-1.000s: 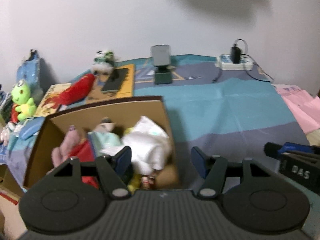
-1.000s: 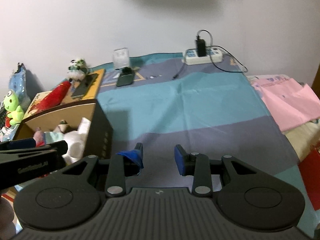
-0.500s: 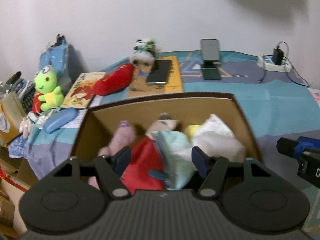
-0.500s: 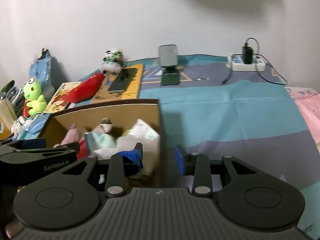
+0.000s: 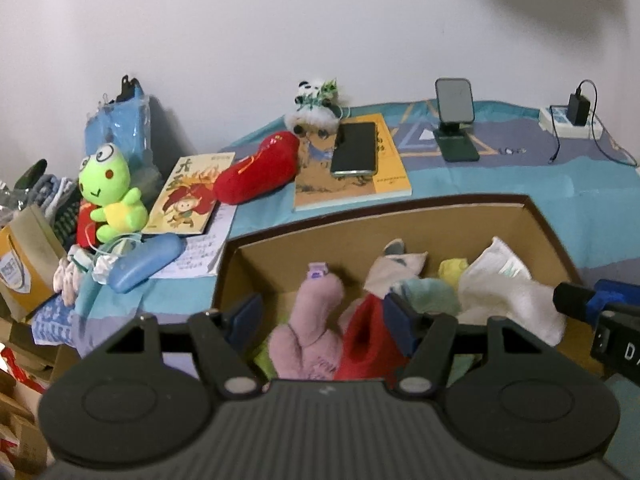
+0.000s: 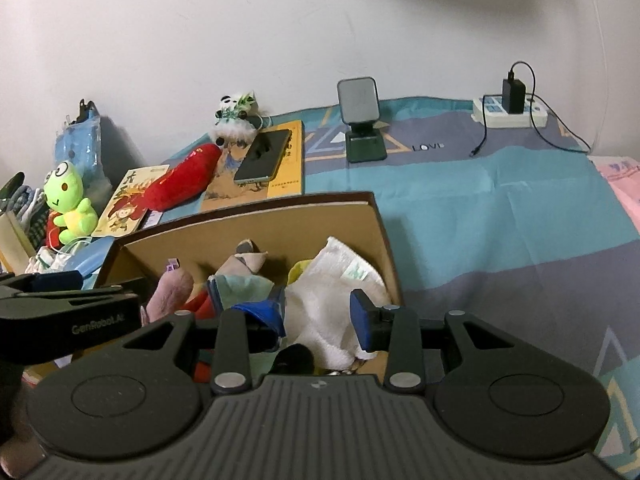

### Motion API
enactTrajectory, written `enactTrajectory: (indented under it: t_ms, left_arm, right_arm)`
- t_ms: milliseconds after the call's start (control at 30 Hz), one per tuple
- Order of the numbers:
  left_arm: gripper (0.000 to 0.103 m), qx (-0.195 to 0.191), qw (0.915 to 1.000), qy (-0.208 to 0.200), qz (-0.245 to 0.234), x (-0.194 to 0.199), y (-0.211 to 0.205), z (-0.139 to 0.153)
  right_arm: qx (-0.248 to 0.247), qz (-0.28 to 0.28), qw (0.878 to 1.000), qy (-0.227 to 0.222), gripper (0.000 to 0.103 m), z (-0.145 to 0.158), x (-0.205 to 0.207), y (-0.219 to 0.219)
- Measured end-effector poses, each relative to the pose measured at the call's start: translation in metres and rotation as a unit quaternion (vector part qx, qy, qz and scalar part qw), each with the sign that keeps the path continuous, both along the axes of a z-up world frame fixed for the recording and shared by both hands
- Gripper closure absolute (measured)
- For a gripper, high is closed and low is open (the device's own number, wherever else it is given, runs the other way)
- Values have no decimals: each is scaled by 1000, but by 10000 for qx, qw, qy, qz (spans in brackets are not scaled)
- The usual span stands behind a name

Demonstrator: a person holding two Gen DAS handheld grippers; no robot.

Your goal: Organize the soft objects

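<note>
Looking over the bed (image 6: 500, 216), I'd judge the sorting partly done: the cardboard box (image 5: 400, 220) already holds a white towel (image 5: 508, 300) and pink plush (image 5: 312, 320), while the red plush (image 5: 256, 172) and green frog (image 5: 108, 192) remain outside. Both hand-held grippers hover empty, left hand-held gripper (image 5: 326, 320) wide, right hand-held gripper (image 6: 320, 316) opening. Only the right view shows pink bedding (image 6: 624, 184).

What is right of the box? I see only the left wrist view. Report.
Observer: Bare bedsheet, then a pink cloth at the far edge.
Operator: Read the lettering near the phone stand.
Observer: It says LOVE, just right of the stand.
Operator: Report the right fingers.
Observer: Opening, nothing pinched; they hang over the white towel in the box.
</note>
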State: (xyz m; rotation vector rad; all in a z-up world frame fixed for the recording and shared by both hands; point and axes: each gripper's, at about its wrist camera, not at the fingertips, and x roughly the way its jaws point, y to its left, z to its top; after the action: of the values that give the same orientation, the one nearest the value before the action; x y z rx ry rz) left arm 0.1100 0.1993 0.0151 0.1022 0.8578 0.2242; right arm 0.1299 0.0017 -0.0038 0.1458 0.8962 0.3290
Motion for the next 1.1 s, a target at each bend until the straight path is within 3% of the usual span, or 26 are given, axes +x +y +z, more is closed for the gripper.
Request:
enactTrajectory:
  t_ms: [533,1100]
  left_arm:
    - [37,-434,9984,312,174,17,34,-31]
    - [37,-547,9972,482,162,28,40,-57]
  right_arm:
    - [-320,94,9992,200,83,-14,16,26]
    - [-467,285,9975,437,82,-33,28,41]
